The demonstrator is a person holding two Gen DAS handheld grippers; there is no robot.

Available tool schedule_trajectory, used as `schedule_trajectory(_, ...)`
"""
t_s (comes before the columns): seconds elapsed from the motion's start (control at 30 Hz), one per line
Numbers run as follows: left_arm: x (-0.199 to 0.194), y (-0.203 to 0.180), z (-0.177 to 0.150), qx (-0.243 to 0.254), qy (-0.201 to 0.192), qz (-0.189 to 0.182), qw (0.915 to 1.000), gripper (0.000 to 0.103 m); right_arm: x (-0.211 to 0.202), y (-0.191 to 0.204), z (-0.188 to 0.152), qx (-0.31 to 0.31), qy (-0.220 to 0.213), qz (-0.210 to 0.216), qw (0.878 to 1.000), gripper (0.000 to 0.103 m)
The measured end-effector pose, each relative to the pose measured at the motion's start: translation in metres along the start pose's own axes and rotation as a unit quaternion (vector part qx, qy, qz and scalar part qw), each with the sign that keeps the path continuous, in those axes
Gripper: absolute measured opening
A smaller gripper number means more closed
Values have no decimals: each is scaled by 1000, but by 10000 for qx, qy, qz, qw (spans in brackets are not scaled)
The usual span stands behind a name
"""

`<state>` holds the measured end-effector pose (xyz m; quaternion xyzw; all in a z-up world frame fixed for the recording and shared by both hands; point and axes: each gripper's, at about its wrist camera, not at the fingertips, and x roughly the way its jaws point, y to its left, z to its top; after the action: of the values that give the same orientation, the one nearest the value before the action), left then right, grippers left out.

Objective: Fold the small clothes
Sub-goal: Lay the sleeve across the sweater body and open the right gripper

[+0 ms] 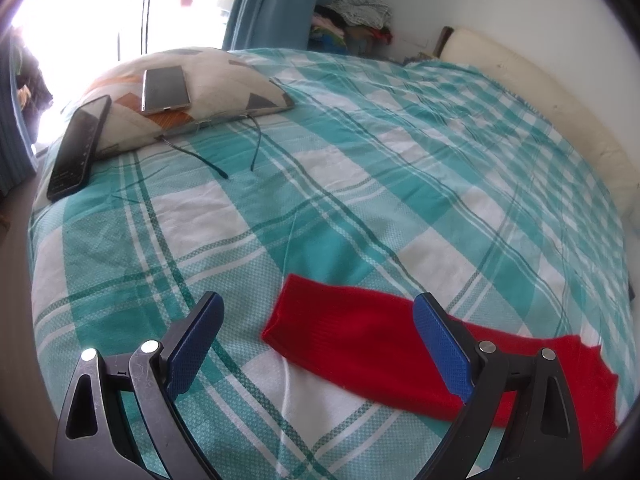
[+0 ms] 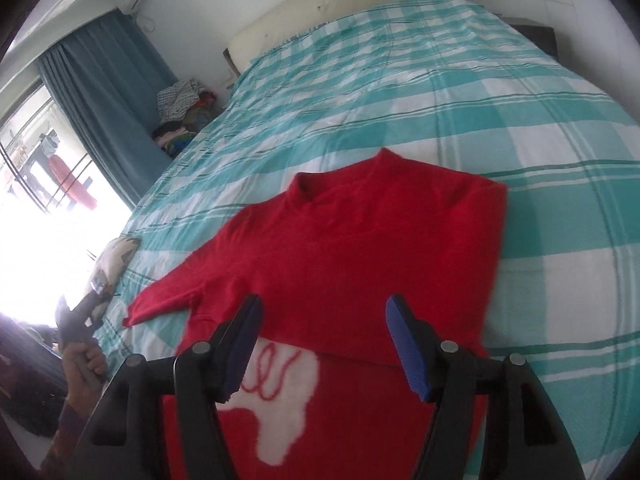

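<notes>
- Red sweater (image 2: 360, 232) lies on the bed (image 2: 520, 128), bottom hem folded up.
- Left hand-held gripper (image 1: 318, 332): wide, empty, over the sleeve (image 1: 360, 340).
- Right hand-held gripper (image 2: 322, 344): wide, empty, above the fold.

A small red knitted sweater (image 2: 360, 248) lies flat on the bed (image 2: 480, 92), which is covered by a teal-and-white checked sheet. Its high collar points toward the cream padded headboard (image 2: 352, 4). One sleeve stretches out to the left on the sheet; the other side is folded in, giving a straight edge on the right. The near part is folded over, showing a white patch with a red yarn squiggle (image 2: 276, 392). The right gripper (image 2: 322, 346) hangs above this near part, its blue-padded jaws apart with nothing between them. At the lower left a hand (image 2: 86, 364) holds the other black gripper (image 2: 74, 320). Blue-grey curtains (image 2: 104, 92) hang beside a bright window.
</notes>
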<state>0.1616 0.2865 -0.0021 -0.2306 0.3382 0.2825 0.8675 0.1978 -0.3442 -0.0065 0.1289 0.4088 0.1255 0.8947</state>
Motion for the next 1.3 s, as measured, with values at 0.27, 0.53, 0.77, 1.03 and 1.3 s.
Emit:
schedule_trajectory(0.27,-7,-37,-14,787,61,-422,9960,97,-59,-101,-72,22,-481,-1644,9852,63)
schedule_trajectory(0.53,-12,-72,-50,1647,585,-893,9805,99,-64,-94,-77,222,-837,-1702,9816,76)
schedule_trajectory(0.77,-1,-92,-76,2207,998,-655,9680,99,-48,-96,-87,312,-520,-1748,9827,76)
schedule_trajectory(1.03,16,-99,-91,2506,1452,-369,9564,102,-51,-110,-91,753,-538,-1631,9823,76)
schedule_trajectory(1.3,25,-98,-97,2477,1674,-301,9538,103,-47,-107,-92,711,-493,-1715,9814,78)
